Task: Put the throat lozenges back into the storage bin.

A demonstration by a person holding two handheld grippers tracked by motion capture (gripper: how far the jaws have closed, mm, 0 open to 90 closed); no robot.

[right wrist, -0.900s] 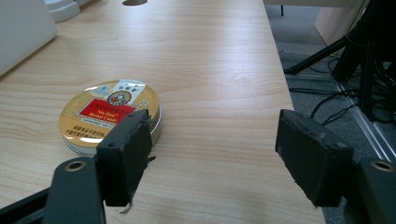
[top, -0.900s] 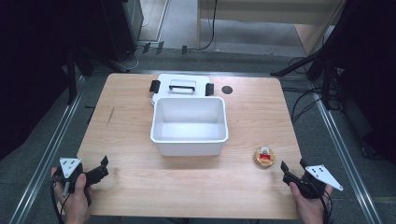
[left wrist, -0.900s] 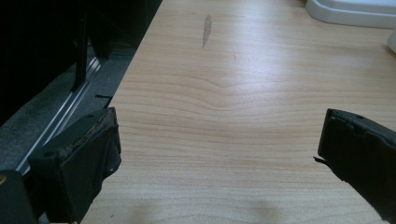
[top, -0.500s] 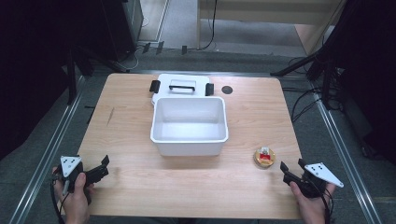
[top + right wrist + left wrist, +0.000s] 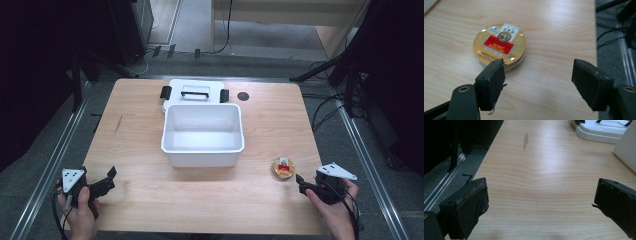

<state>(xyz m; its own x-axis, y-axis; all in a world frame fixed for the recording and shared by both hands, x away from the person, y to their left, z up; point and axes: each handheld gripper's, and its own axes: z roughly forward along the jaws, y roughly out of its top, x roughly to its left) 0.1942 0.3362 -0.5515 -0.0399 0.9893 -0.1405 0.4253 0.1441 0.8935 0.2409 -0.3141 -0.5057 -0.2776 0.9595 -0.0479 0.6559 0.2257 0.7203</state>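
We hold the left gripper (image 5: 102,184) low at the near left corner of the table (image 5: 130,150), jaws spread wide over bare wood, with the left hand (image 5: 82,212) wrapped around its grip. The right gripper (image 5: 303,184) sits at the table's near right corner, jaws parted with nothing between them, held in the right hand (image 5: 332,212).

Our wooden table (image 5: 140,150) carries a white tub (image 5: 202,134), its lid (image 5: 195,92) behind, and a round gold tin (image 5: 283,169) near the right edge.
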